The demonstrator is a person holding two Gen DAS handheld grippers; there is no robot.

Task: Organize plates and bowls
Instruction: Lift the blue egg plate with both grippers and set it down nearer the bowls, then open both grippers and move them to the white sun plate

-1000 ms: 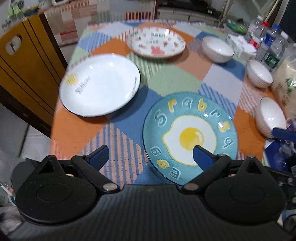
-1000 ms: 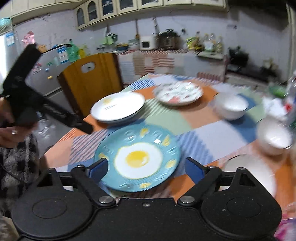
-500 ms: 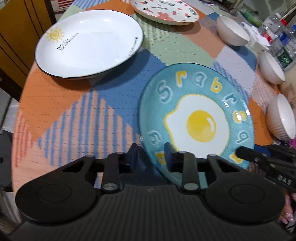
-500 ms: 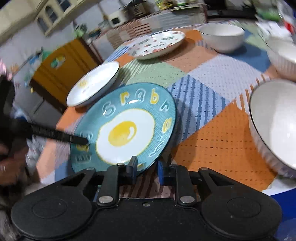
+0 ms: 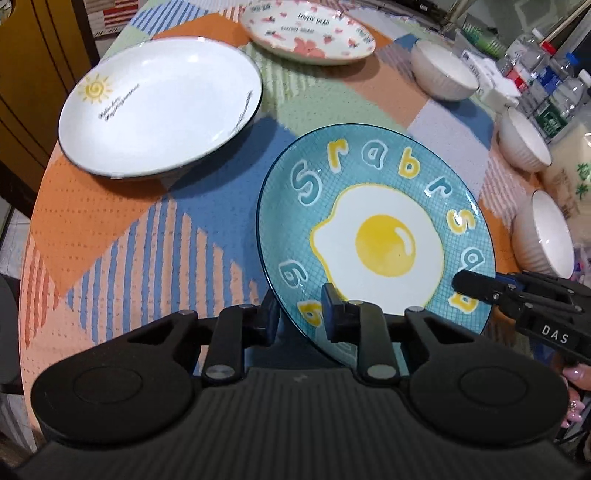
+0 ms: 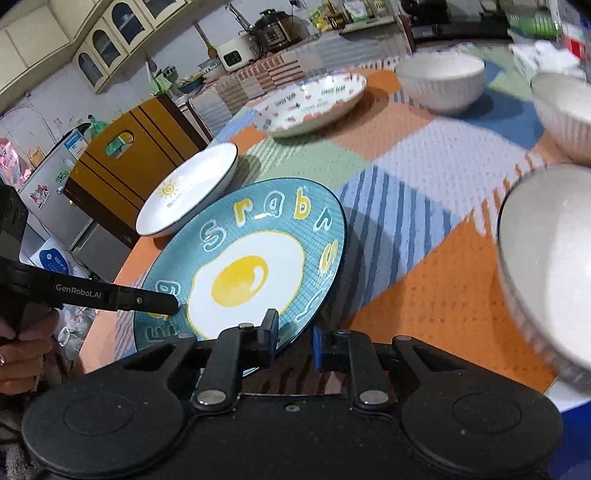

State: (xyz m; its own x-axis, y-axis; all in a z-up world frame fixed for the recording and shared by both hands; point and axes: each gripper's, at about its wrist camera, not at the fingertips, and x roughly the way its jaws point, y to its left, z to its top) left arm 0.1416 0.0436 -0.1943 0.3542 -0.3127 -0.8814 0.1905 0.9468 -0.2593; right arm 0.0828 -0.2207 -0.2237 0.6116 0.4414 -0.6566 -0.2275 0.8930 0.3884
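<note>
Teal with a fried egg painted on it, the plate (image 5: 376,229) sits at the near edge of my table (image 5: 110,236), and I have both grippers clamped on its near rim. My left gripper (image 5: 301,314) has 1 pad under the rim and 1 on top; my right gripper (image 6: 291,338) pinches the rim further along, its jaws having just closed. Beyond lie a white sun-print plate (image 5: 162,107), a floral plate (image 5: 306,33) and 3 white bowls (image 5: 443,75).
</note>
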